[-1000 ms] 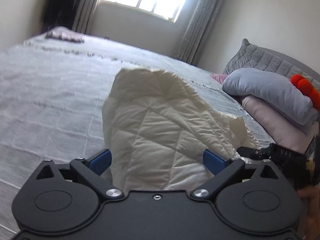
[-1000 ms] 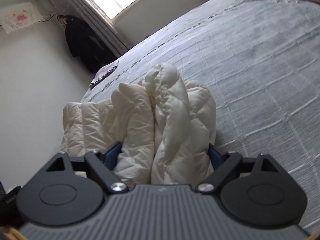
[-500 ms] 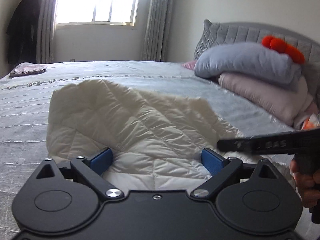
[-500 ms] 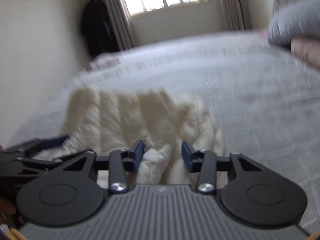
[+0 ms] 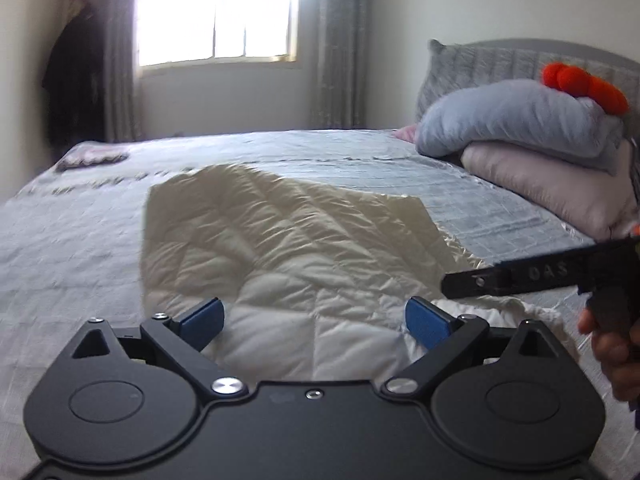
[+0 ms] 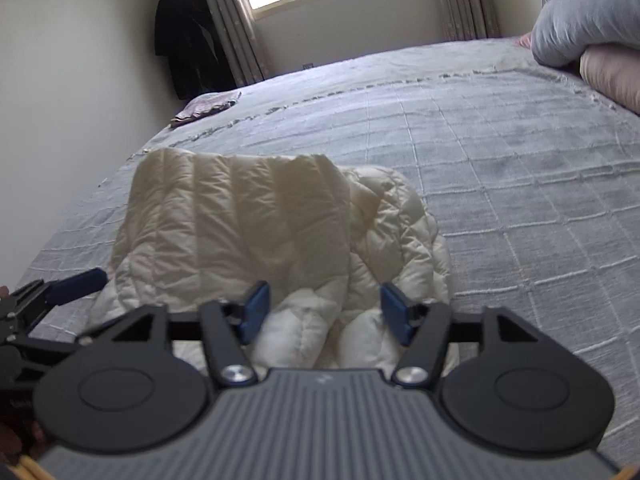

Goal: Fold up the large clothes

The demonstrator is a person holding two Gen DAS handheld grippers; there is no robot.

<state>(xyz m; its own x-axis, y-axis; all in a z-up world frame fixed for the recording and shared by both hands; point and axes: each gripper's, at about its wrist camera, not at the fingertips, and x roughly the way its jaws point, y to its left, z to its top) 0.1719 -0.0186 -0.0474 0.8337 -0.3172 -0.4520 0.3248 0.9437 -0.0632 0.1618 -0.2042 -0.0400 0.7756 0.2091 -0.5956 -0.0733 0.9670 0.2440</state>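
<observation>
While laid on the bed [image 6: 500, 152], the garment is judged as follows.
Jacket: a cream quilted jacket [image 6: 240, 224], partly folded, lies near the bed's near edge, well apart from the pillows [image 5: 520, 128].
Handling: judged light, puffy, soft and slippery; folds may spring back.
Hold: best taken at a hem corner or outer edge.
Left tool [image 5: 314, 322]: released, fingers spread, nothing held.
Right tool [image 6: 324, 312]: released, bunched padding between its fingers, not pinched.

Black left gripper [image 5: 316, 320], blue fingers [image 5: 202, 318], silver screws.
</observation>
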